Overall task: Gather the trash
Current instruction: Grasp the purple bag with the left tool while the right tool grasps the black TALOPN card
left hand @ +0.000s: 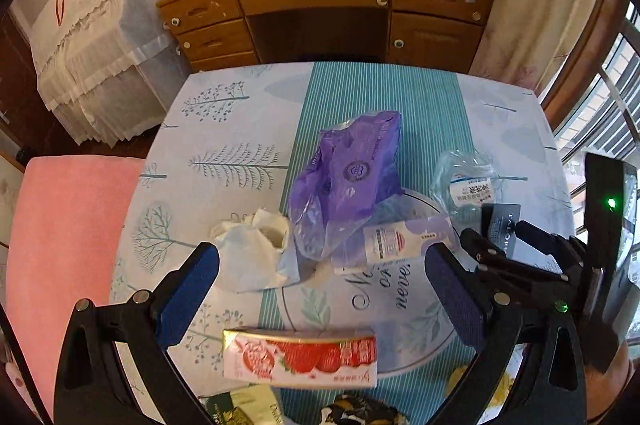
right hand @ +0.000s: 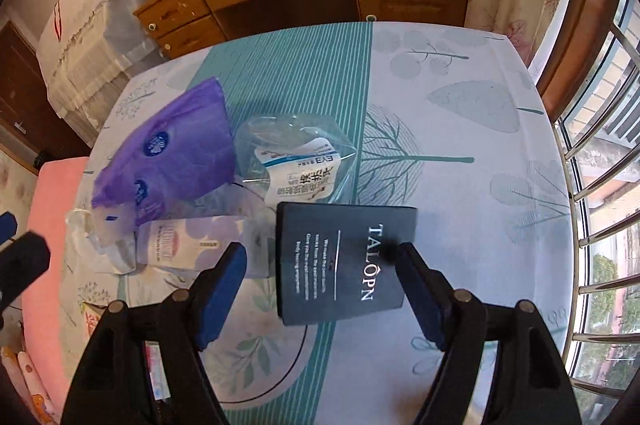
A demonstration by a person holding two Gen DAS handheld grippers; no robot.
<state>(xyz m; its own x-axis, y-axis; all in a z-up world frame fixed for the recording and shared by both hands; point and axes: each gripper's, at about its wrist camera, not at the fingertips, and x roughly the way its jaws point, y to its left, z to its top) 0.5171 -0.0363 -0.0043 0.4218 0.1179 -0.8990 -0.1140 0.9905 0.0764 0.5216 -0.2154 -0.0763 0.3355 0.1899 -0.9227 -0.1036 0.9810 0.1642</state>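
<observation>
You are working over a table (right hand: 460, 97) spread with a tree-print cloth, and the trash is lying in a loose cluster across its teal stripe. Largest is the purple plastic bag (right hand: 172, 149), crumpled at the far left of your right view. Just beside it the clear plastic wrapper (right hand: 296, 153) with a printed label is lying, touching the bag's edge. Nearer you, the black TALOPN card (right hand: 344, 261) is sitting flat between your right gripper's (right hand: 320, 265) fingers, which are standing wide apart and gripping nothing. One pad looks to be overlapping the card's right edge.

To take that card well, you are probably wanting to lower until both pads straddle its short sides, then close; being thin and flat, it may slip unless you catch an edge.

Your left gripper (left hand: 320, 261) is also hanging released, empty, above the crumpled white tissue (left hand: 252, 249) and the small lilac bottle (left hand: 400, 239), which is lying on its side against the bag. The red strawberry carton (left hand: 300, 357) is lying nearest you. The bottle is crowding the card's left side, so watch that finger.
</observation>
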